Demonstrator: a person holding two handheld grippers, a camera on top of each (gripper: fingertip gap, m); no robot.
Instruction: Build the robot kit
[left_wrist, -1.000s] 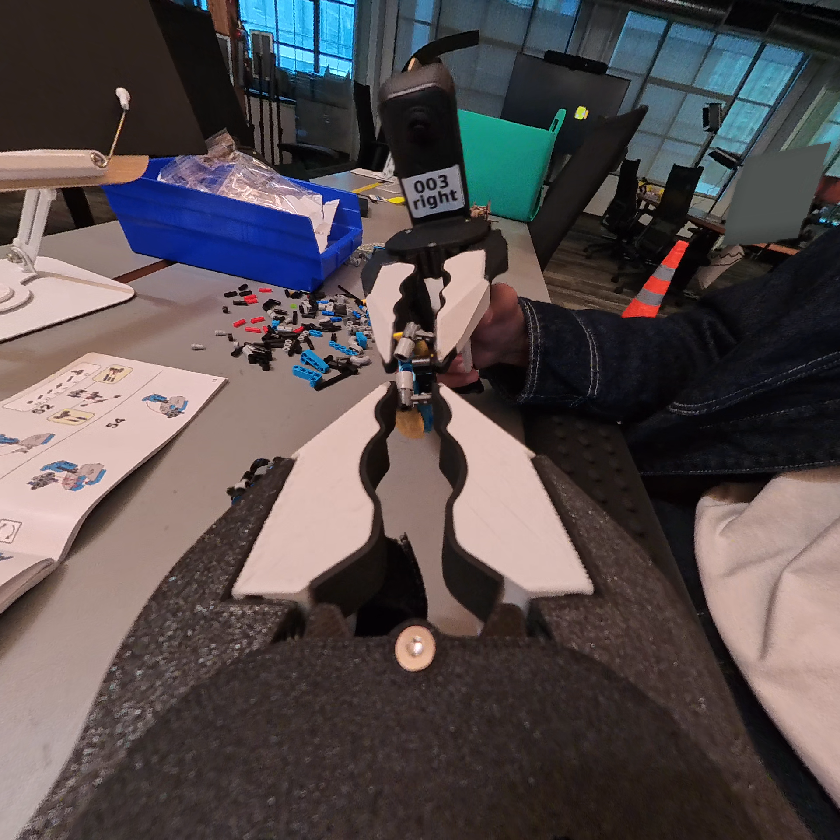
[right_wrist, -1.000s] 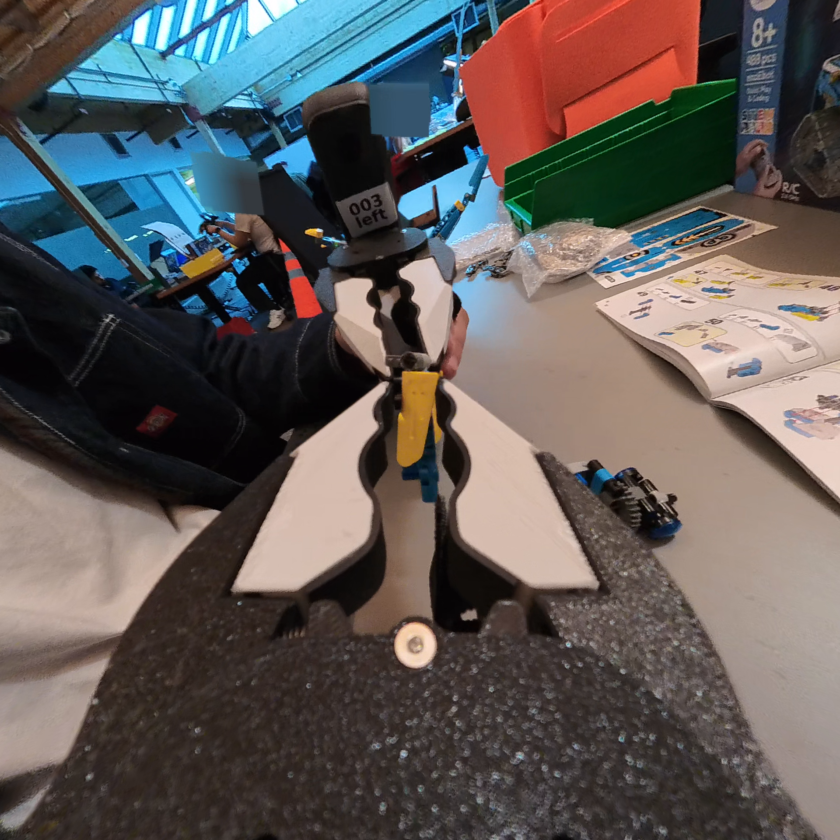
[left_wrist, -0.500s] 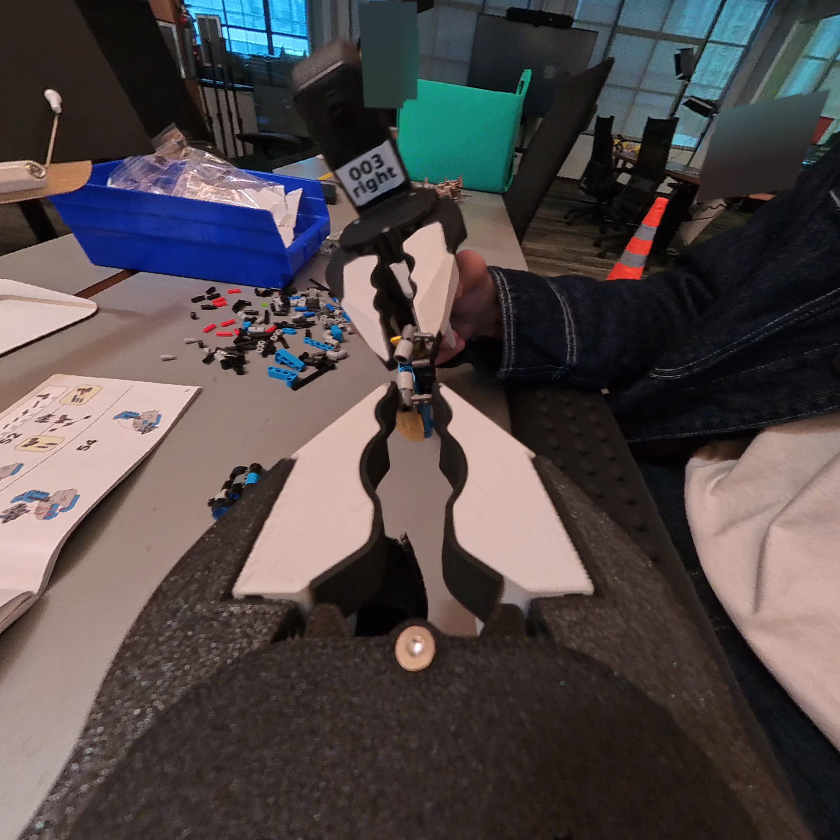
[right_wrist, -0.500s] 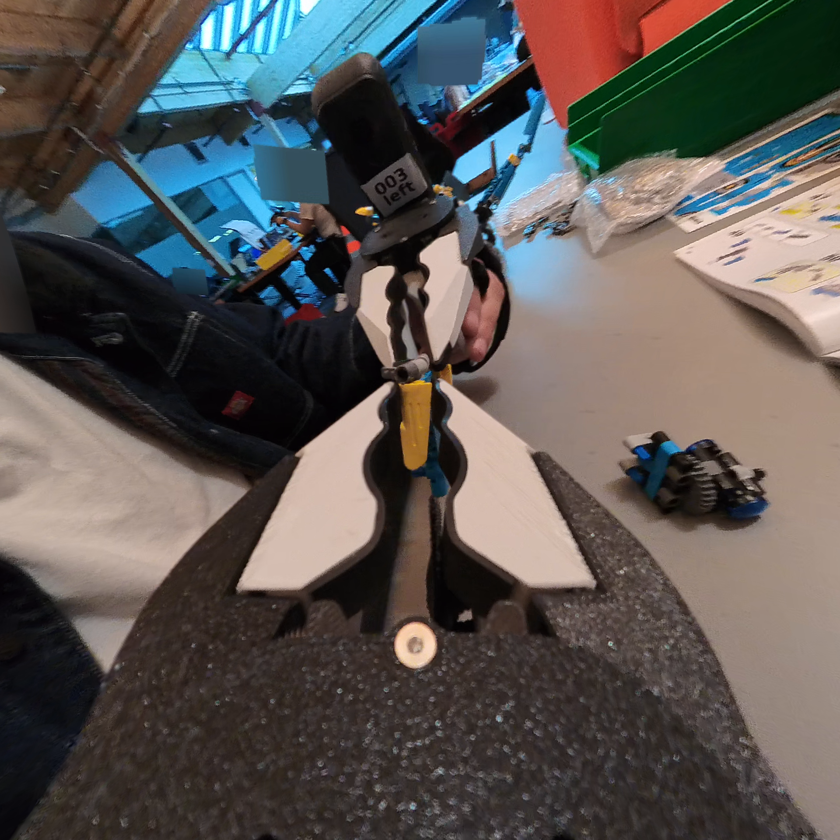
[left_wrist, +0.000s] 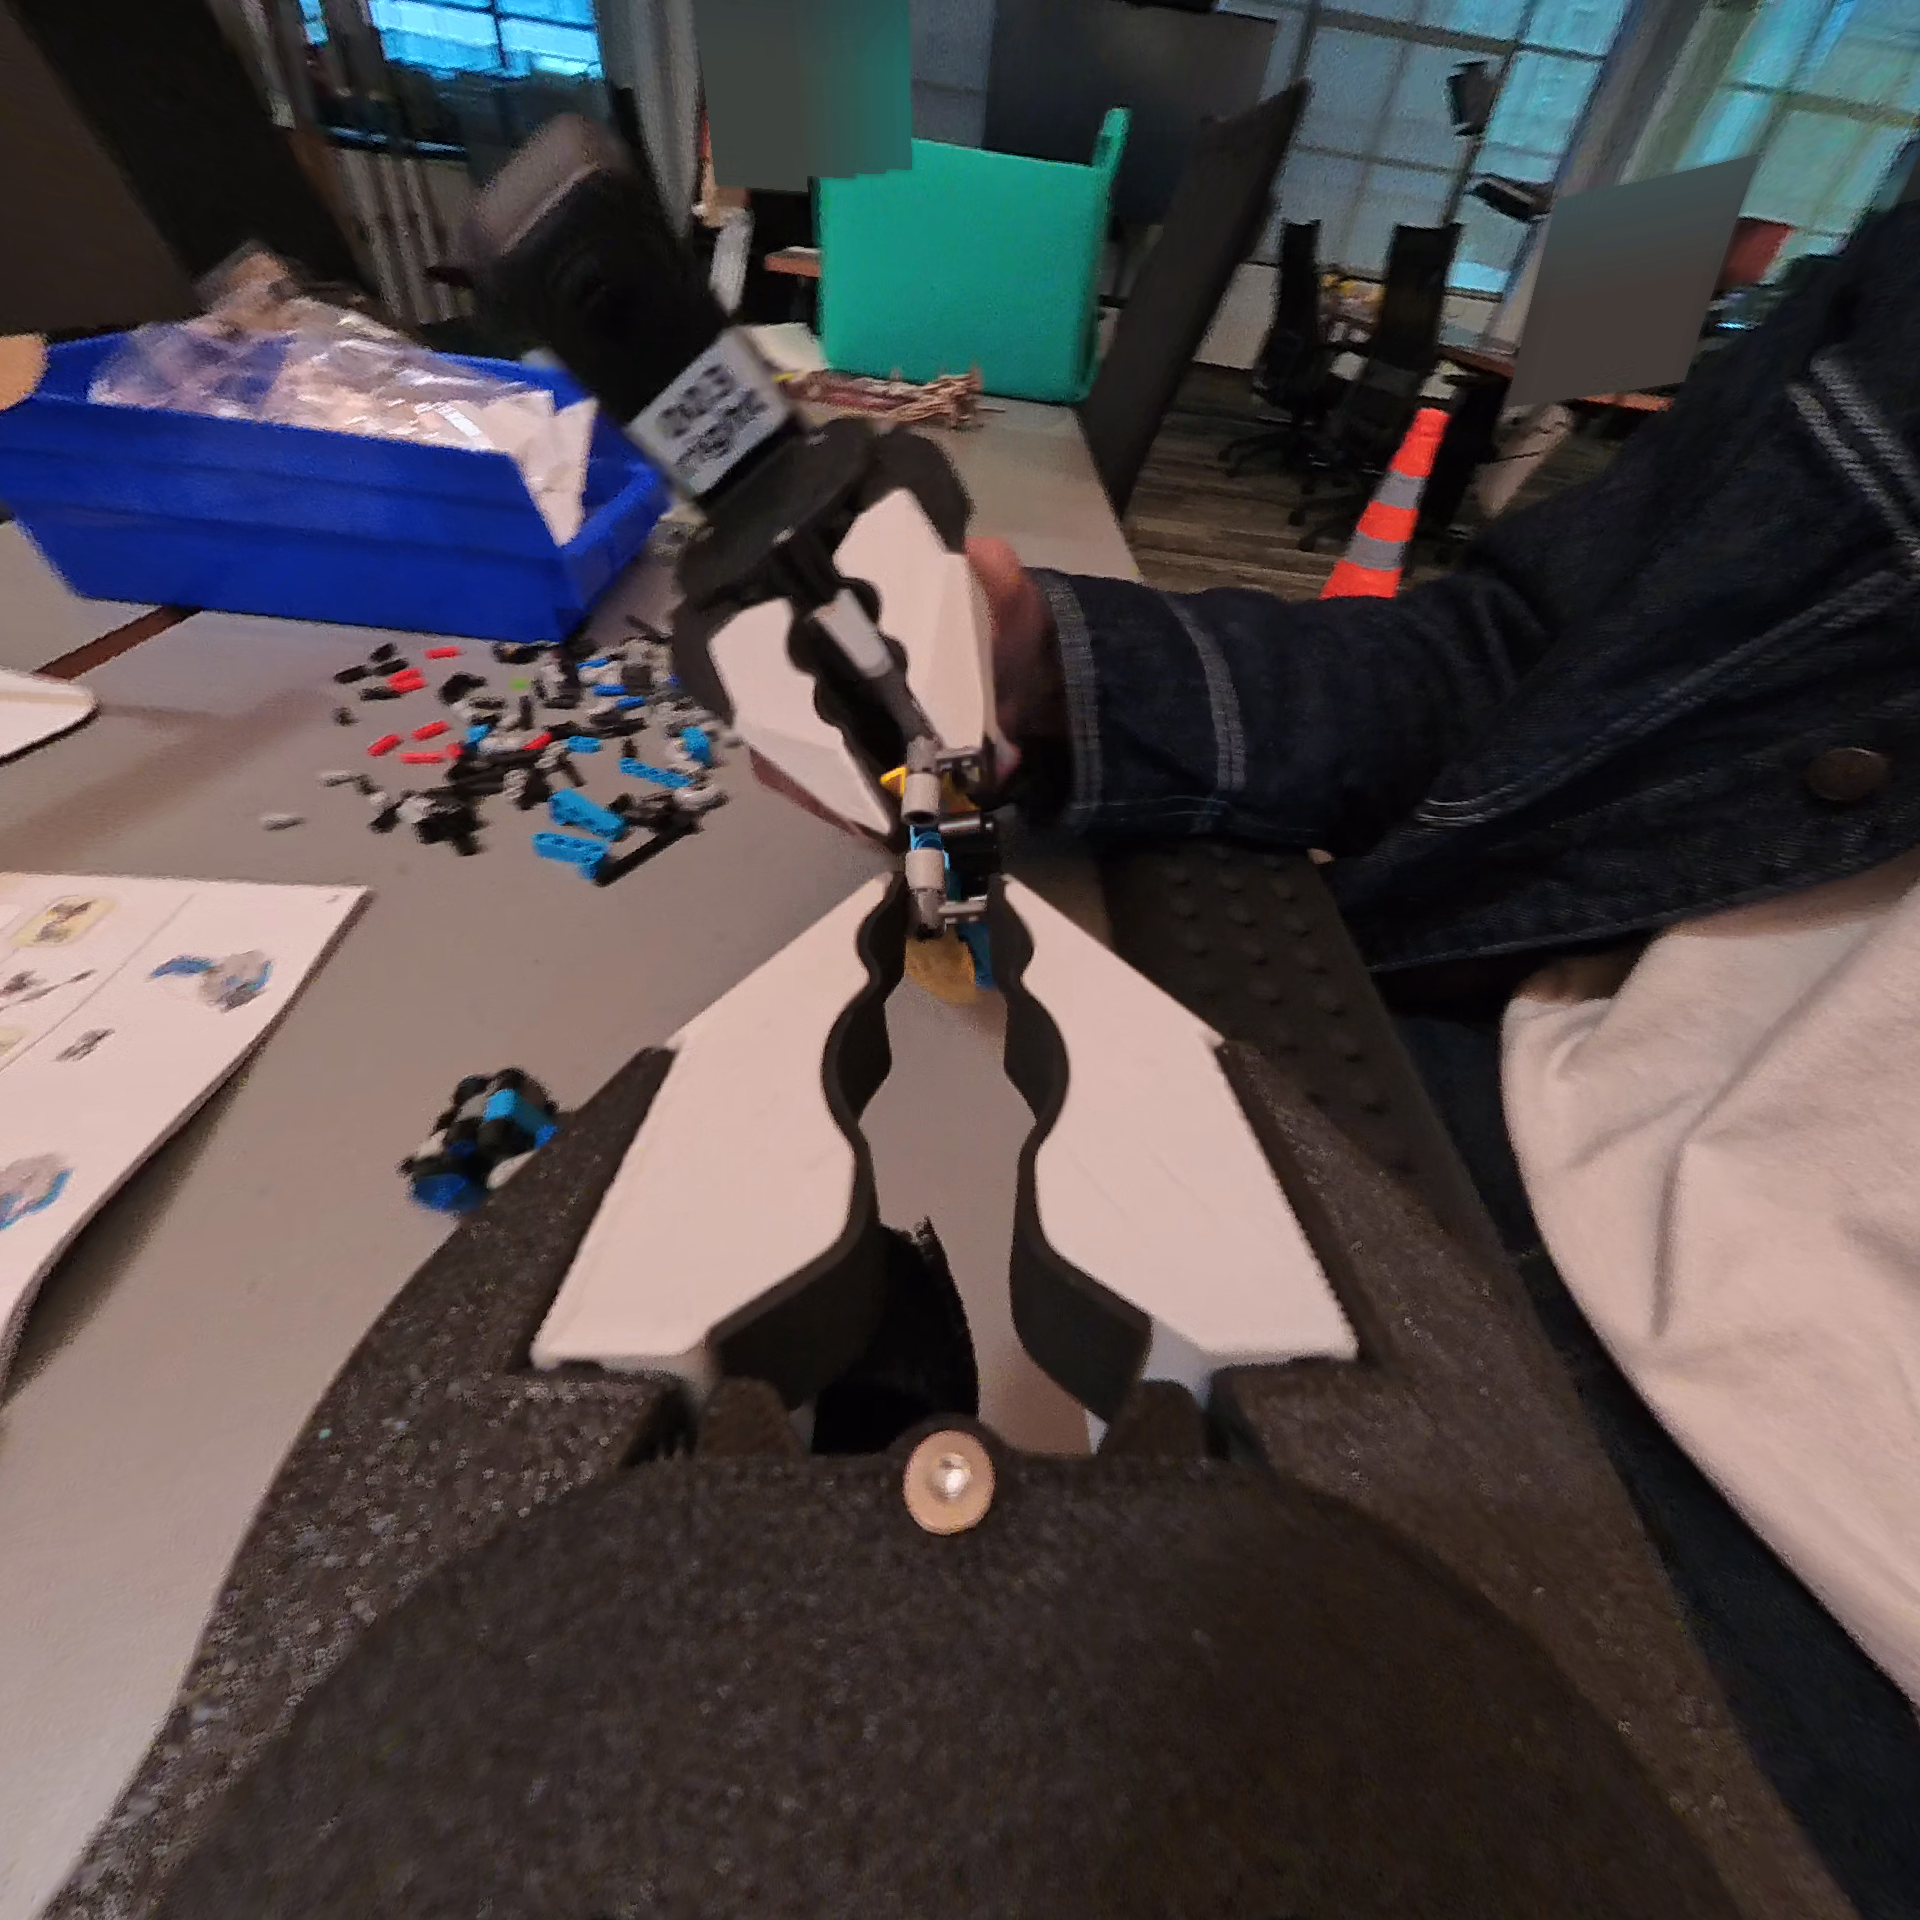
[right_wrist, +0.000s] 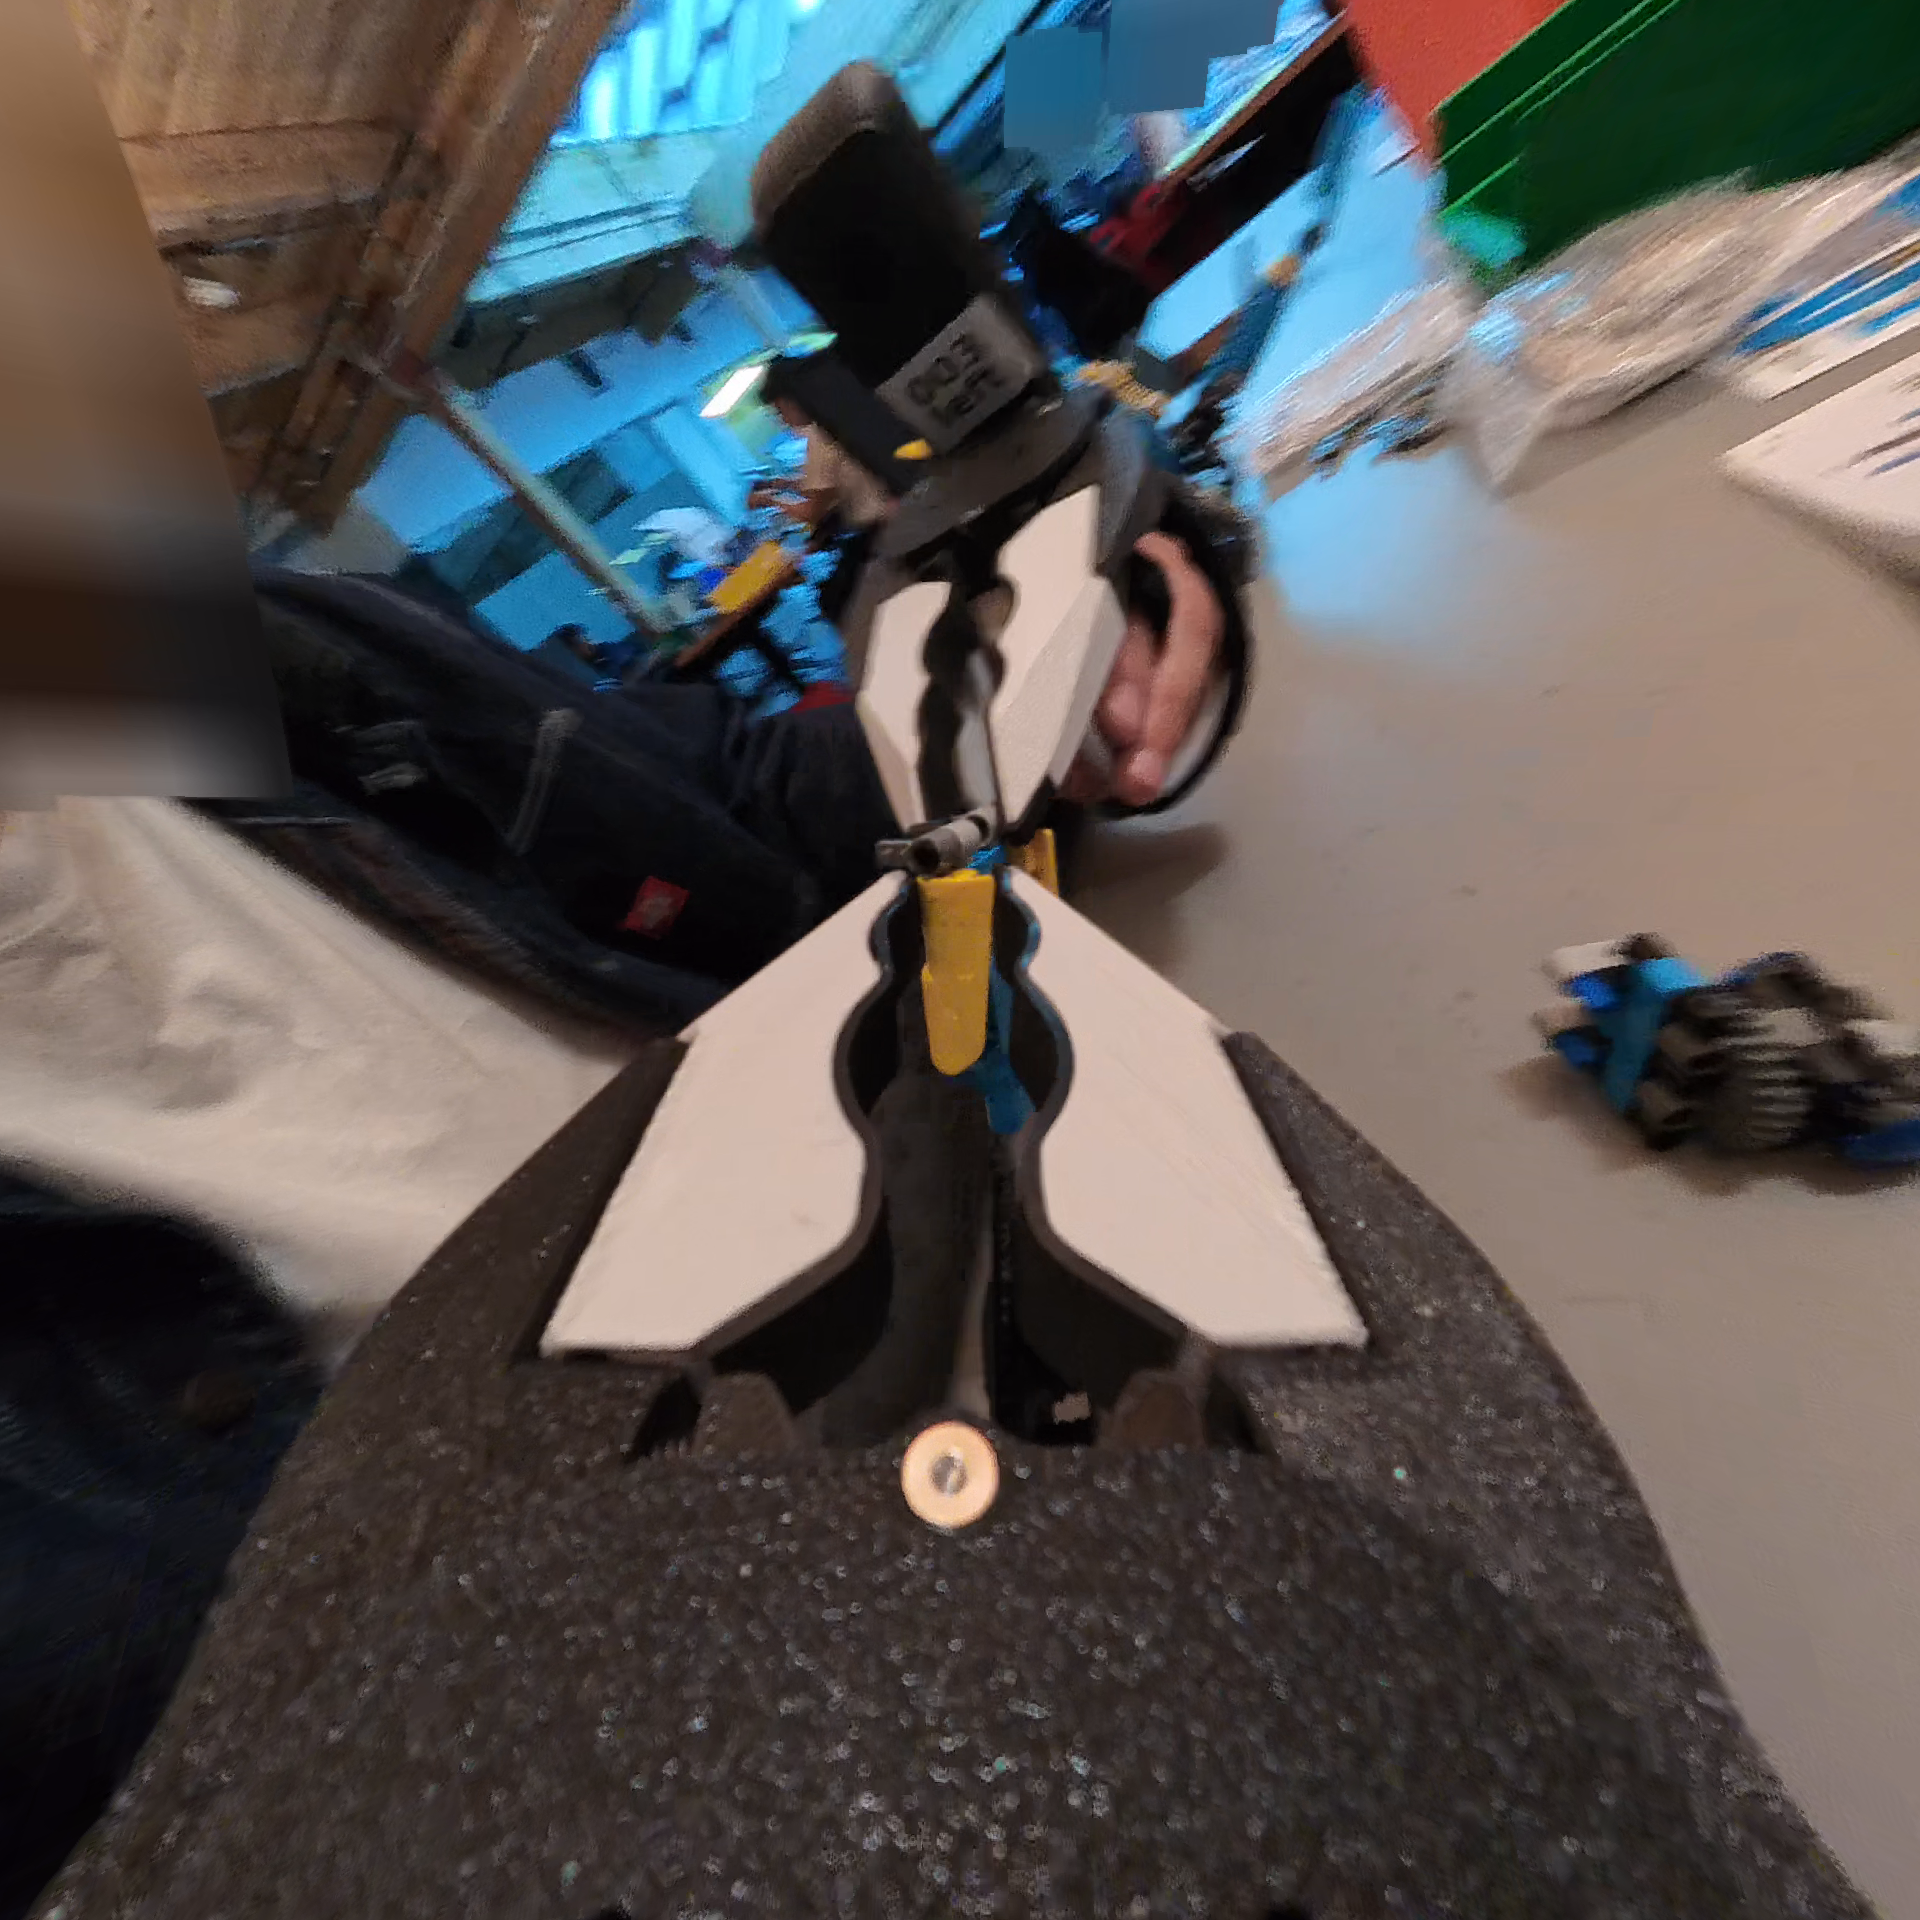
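A small brick assembly (left_wrist: 940, 868) of grey, blue, black and yellow pieces hangs above the grey table (left_wrist: 582, 997), held from both ends. My left gripper (left_wrist: 943, 894) is shut on its near end. My right gripper (left_wrist: 935, 800) faces it tip to tip, tilted to the left, shut on the far end. In the right wrist view my right gripper (right_wrist: 951, 888) clamps the assembly's yellow piece (right_wrist: 954, 966) with a blue part behind it. The left gripper (right_wrist: 971, 816) meets it from the far side, held by a hand (right_wrist: 1153, 686).
A pile of loose small pieces (left_wrist: 540, 748) lies in front of a blue bin (left_wrist: 312, 520) holding plastic bags. An open instruction booklet (left_wrist: 135, 1018) lies at the left. A blue-and-black geared sub-assembly (left_wrist: 478, 1138) sits on the table, and also shows in the right wrist view (right_wrist: 1745, 1049). A green bin (right_wrist: 1683, 125) stands beyond. My left and right fingertips are right by each other.
Both grippers stay shut on the assembly. The right gripper has rolled further to the left, and the pair has shifted along the table, so the geared sub-assembly now lies nearer. Both views are motion-blurred.
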